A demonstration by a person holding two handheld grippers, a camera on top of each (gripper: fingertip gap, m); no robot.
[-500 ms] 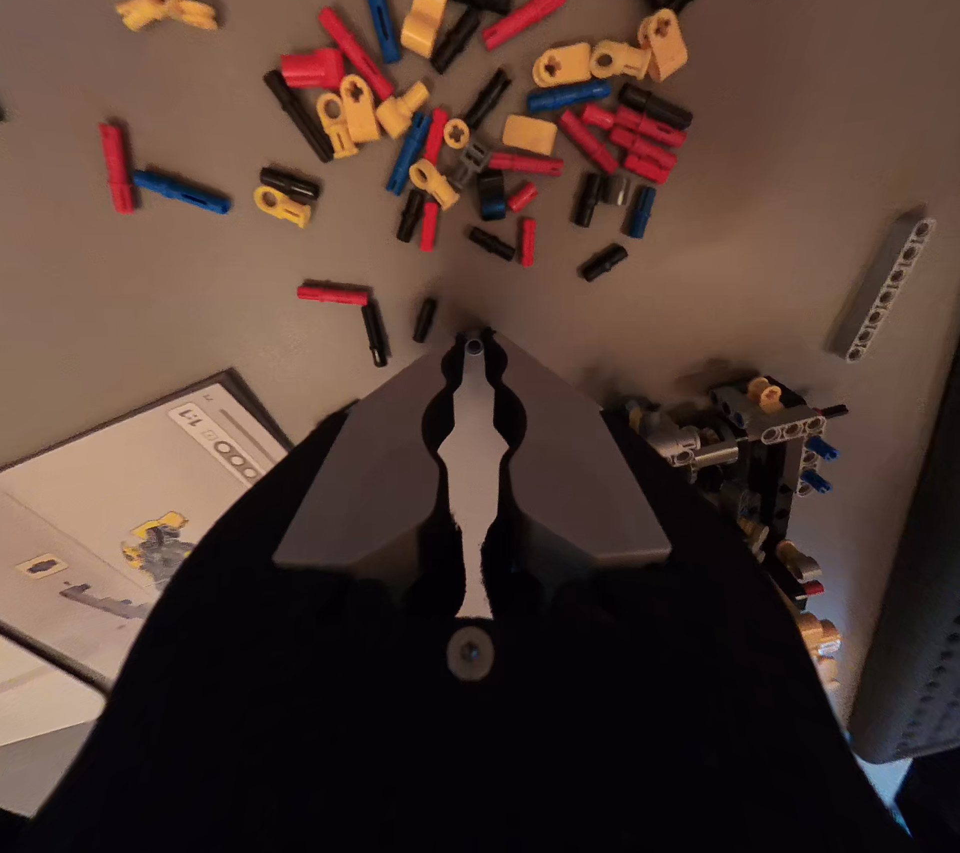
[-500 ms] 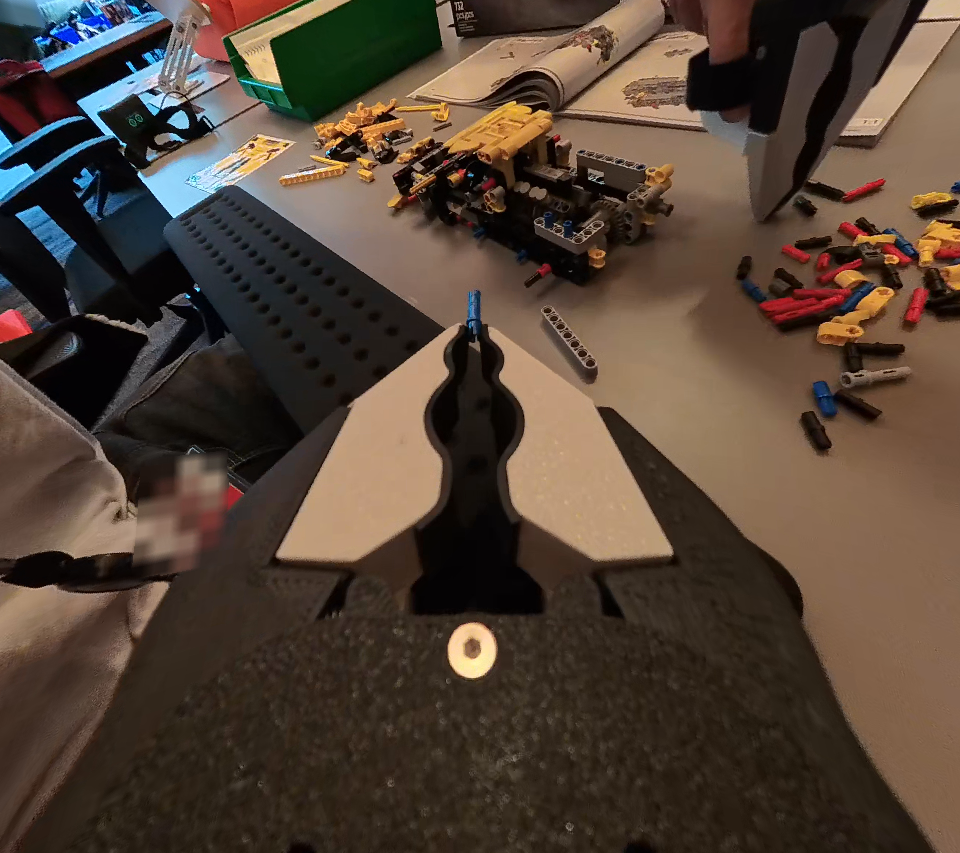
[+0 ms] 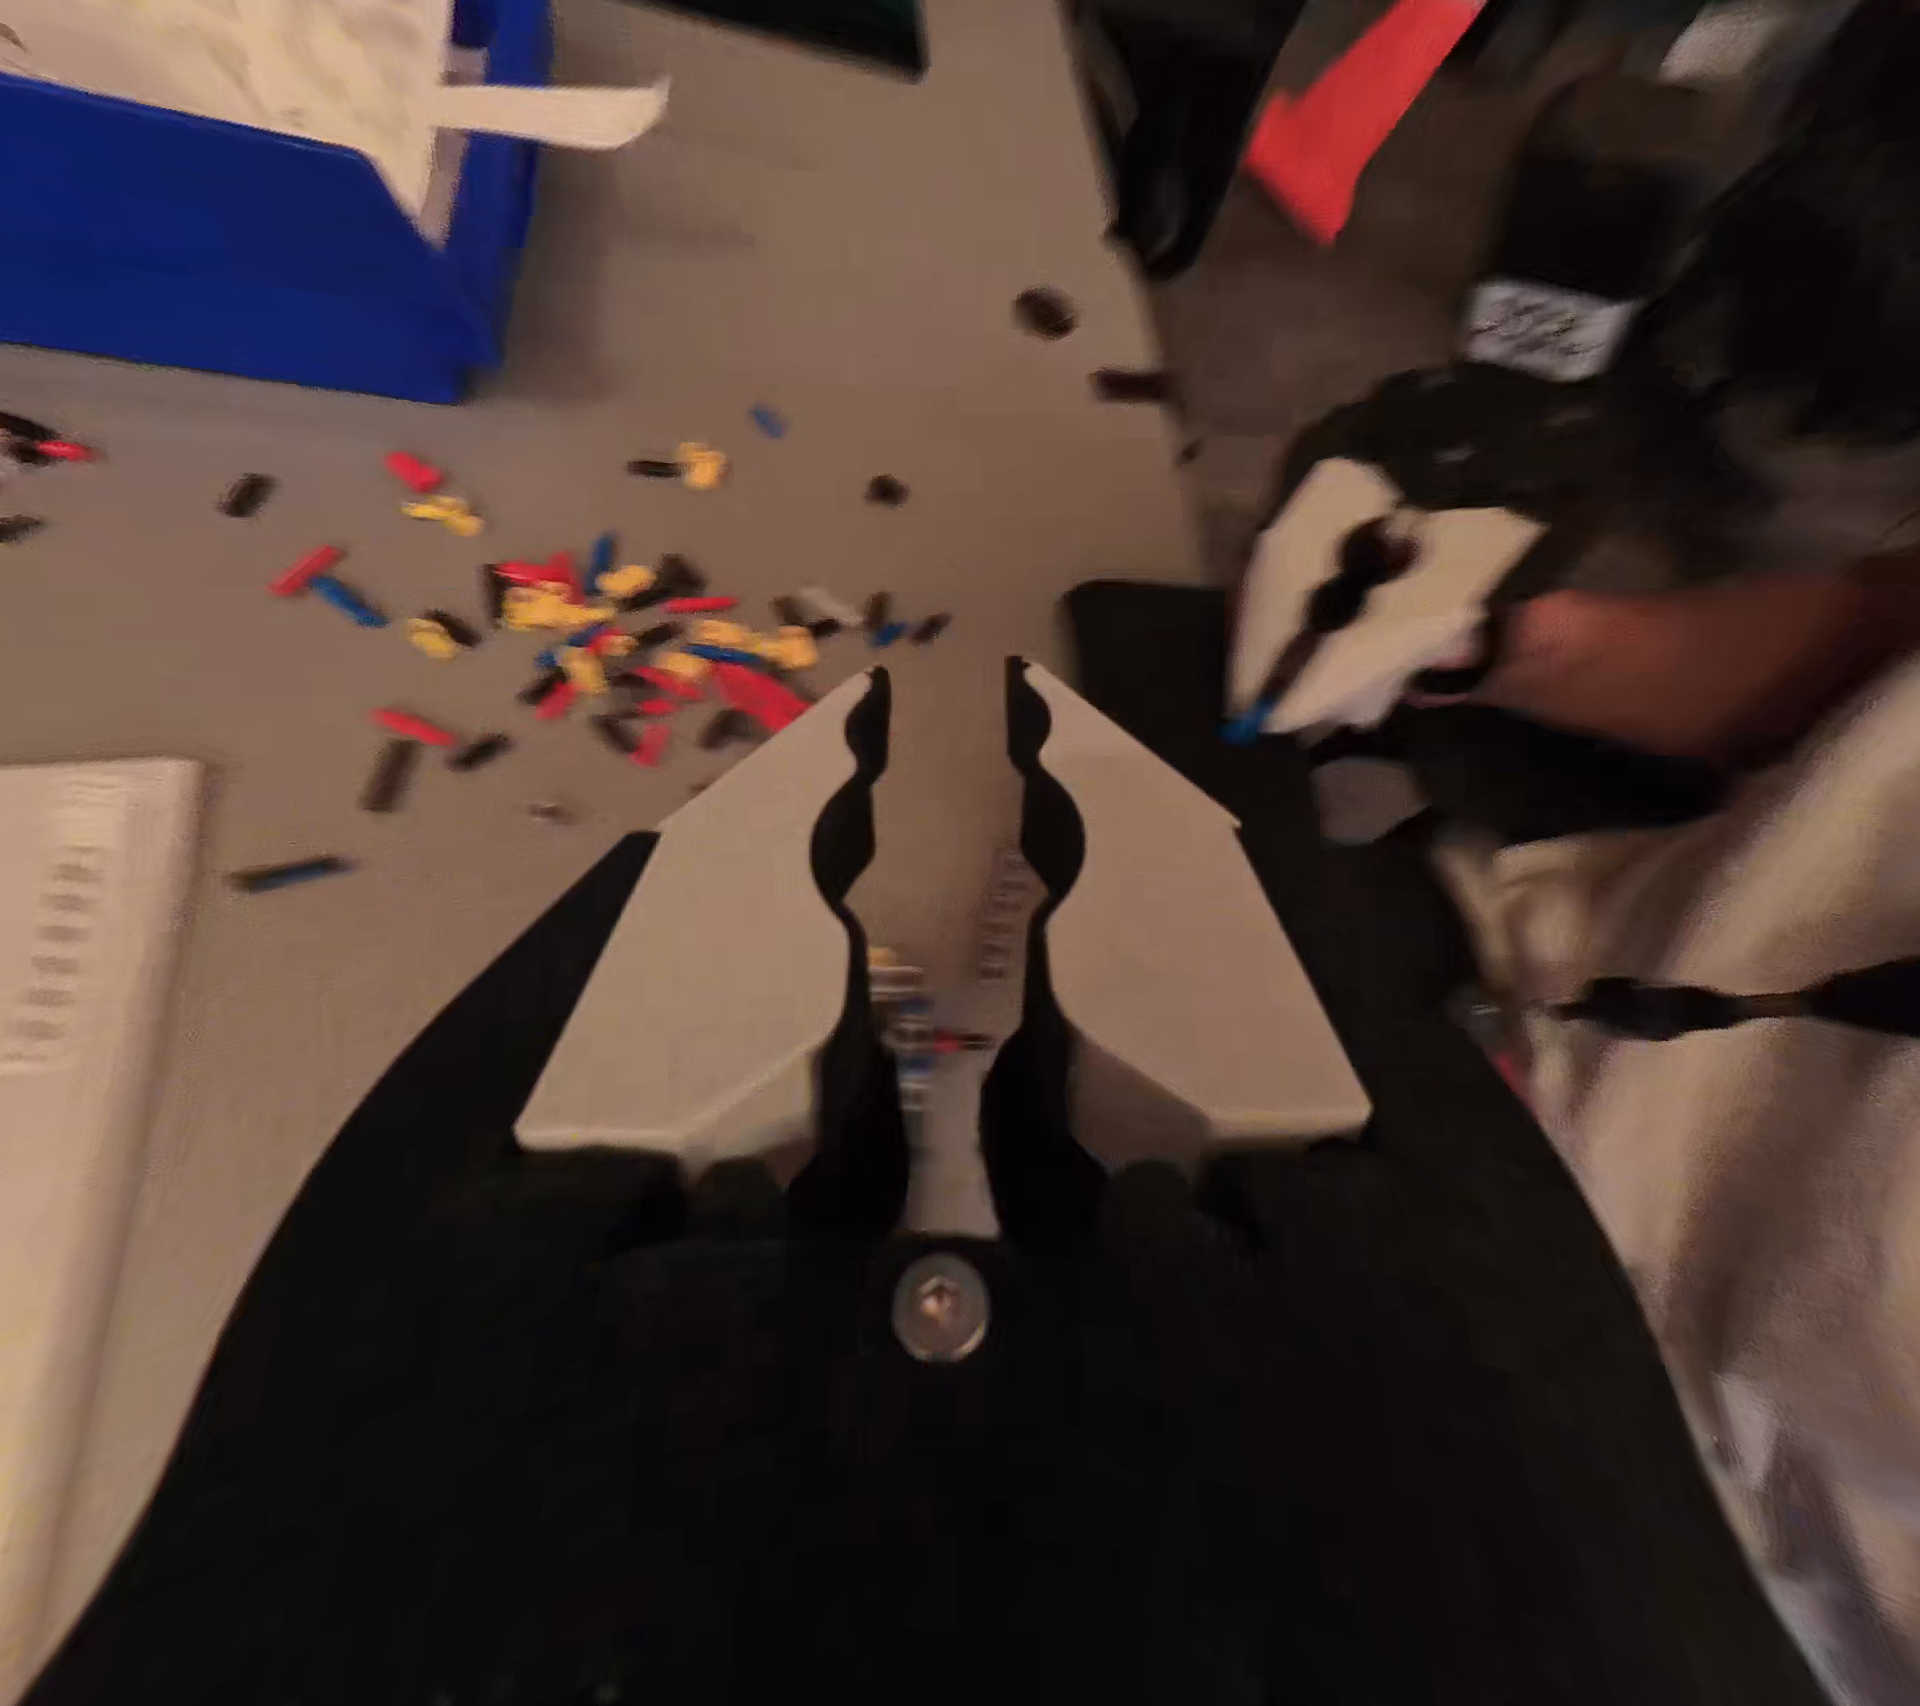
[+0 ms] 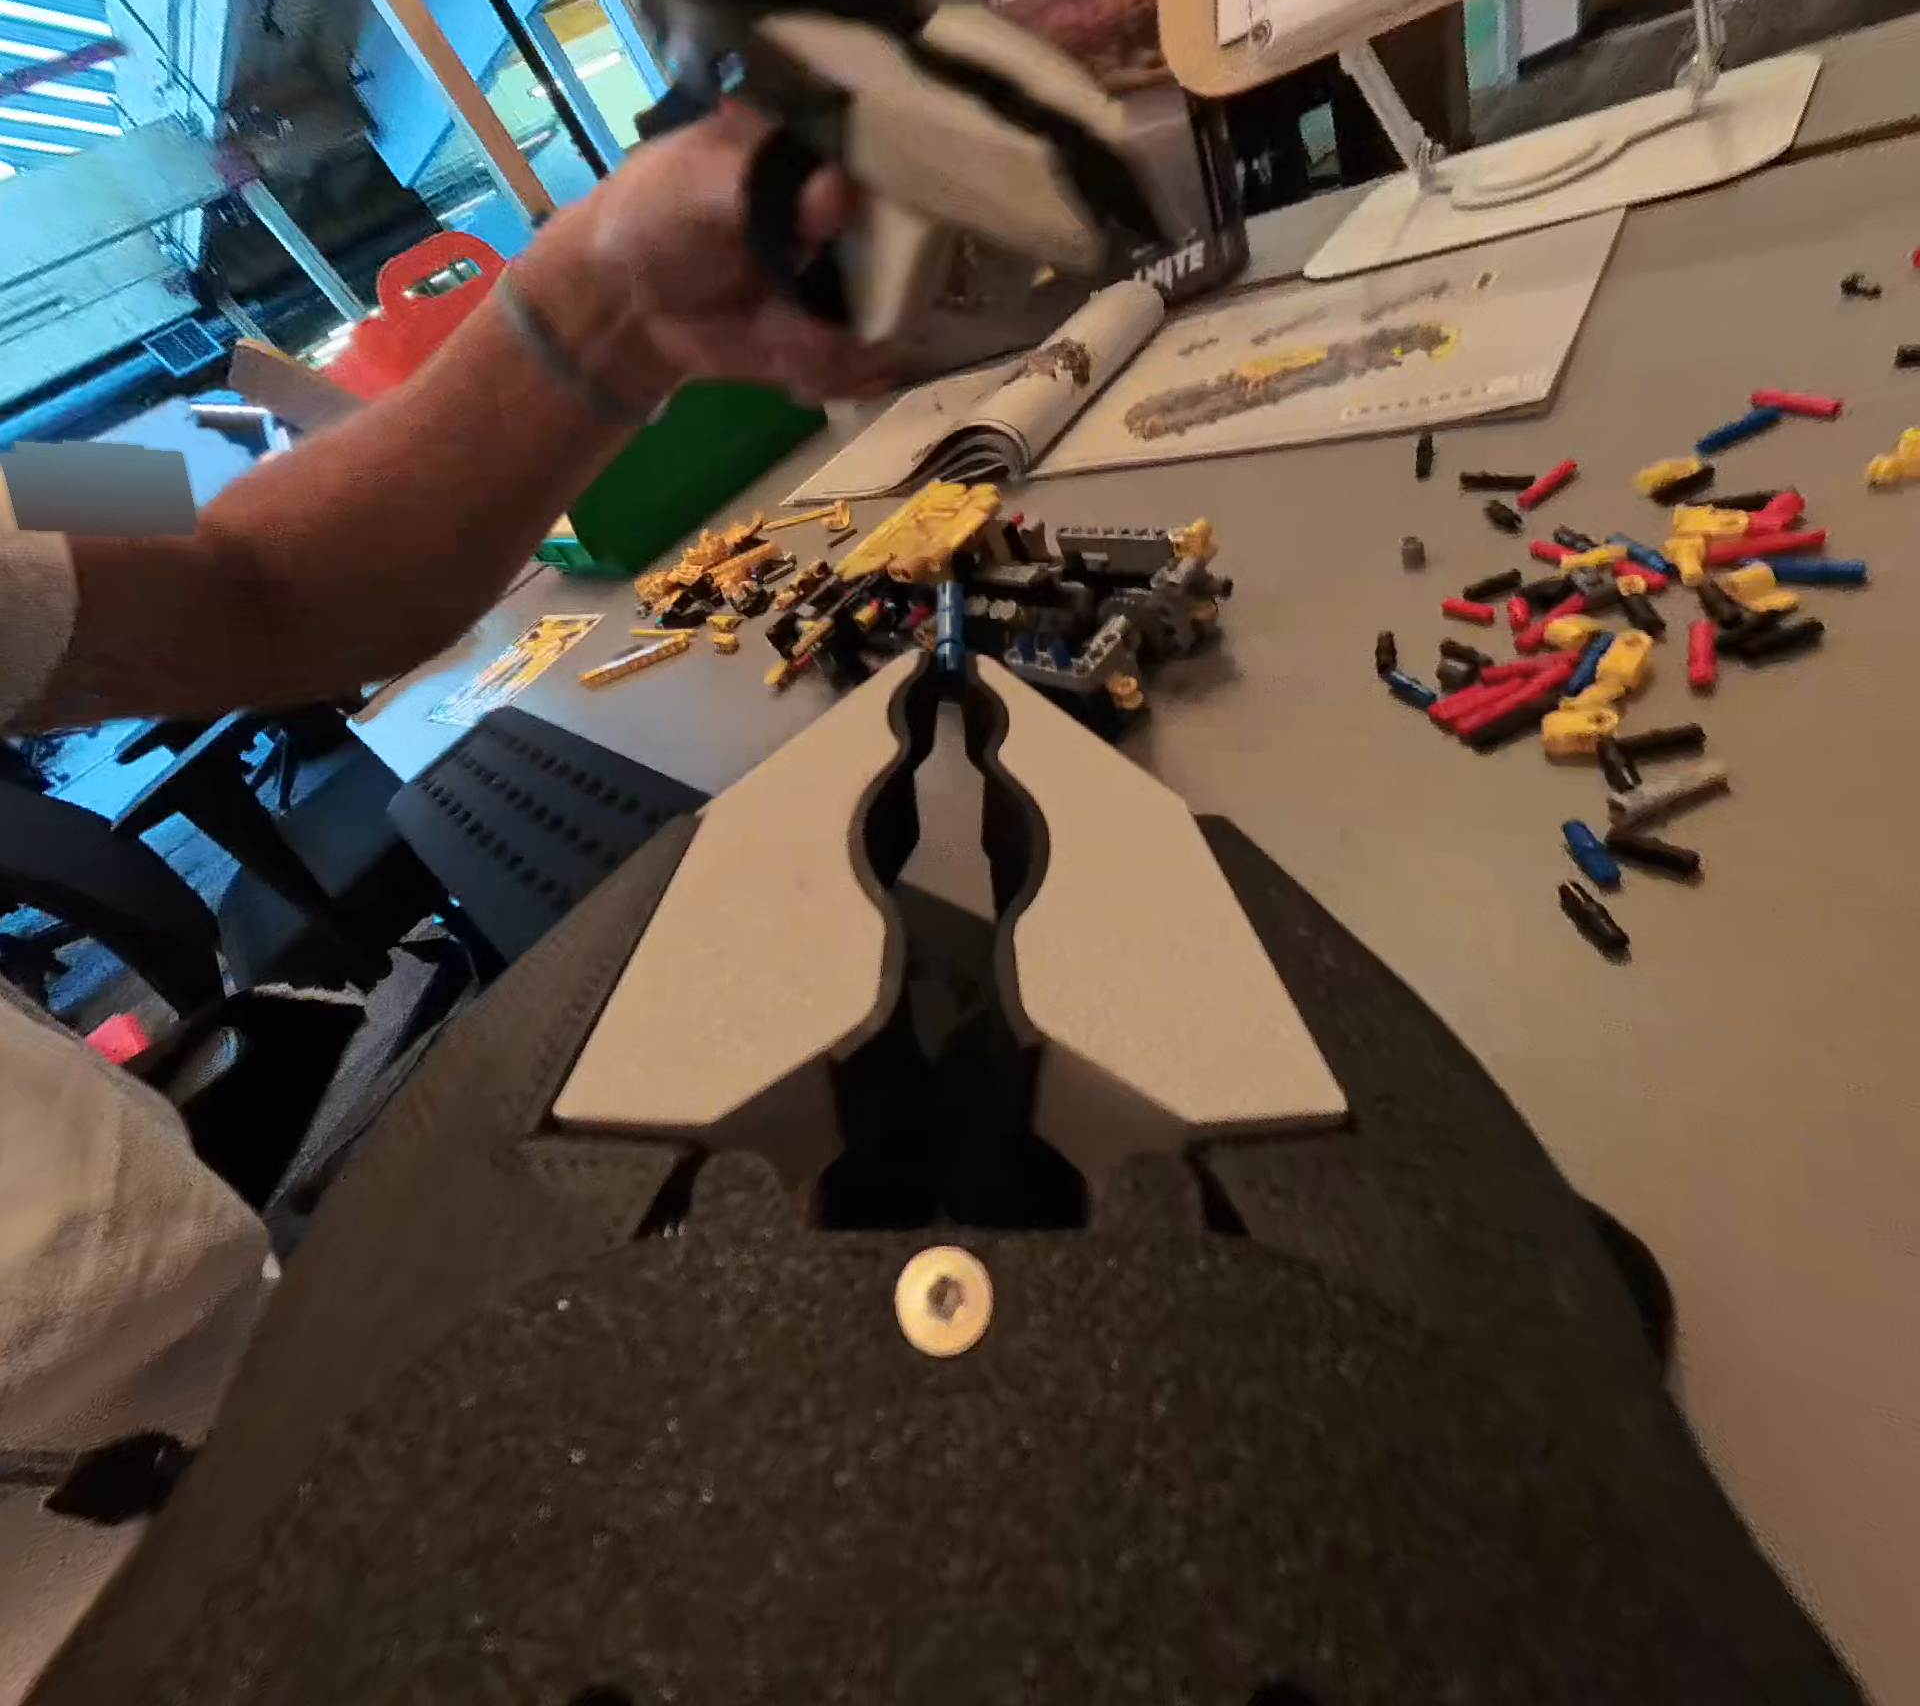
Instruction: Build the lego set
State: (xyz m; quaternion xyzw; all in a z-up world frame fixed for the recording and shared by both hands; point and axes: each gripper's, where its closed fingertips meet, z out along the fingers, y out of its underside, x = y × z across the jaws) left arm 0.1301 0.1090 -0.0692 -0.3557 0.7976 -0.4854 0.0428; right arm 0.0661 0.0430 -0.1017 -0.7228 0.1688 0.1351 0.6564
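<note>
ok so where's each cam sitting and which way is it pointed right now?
Left wrist view: on the left tongs, raised and open, looking down past them at the loose pin pile and blue bin; the right tongs and a forearm show at right.
Right wrist view: on the right tongs, shut on a blue pin, facing the partly built model and open manual; the left tongs and hand show above.
Shared: the pin pile, the table, each other's tongs.

Left tongs (image 3: 943, 680) gape apart, raised at upper middle of the right wrist view; right tongs (image 4: 948, 669) pinch closed, mid-frame.
</note>
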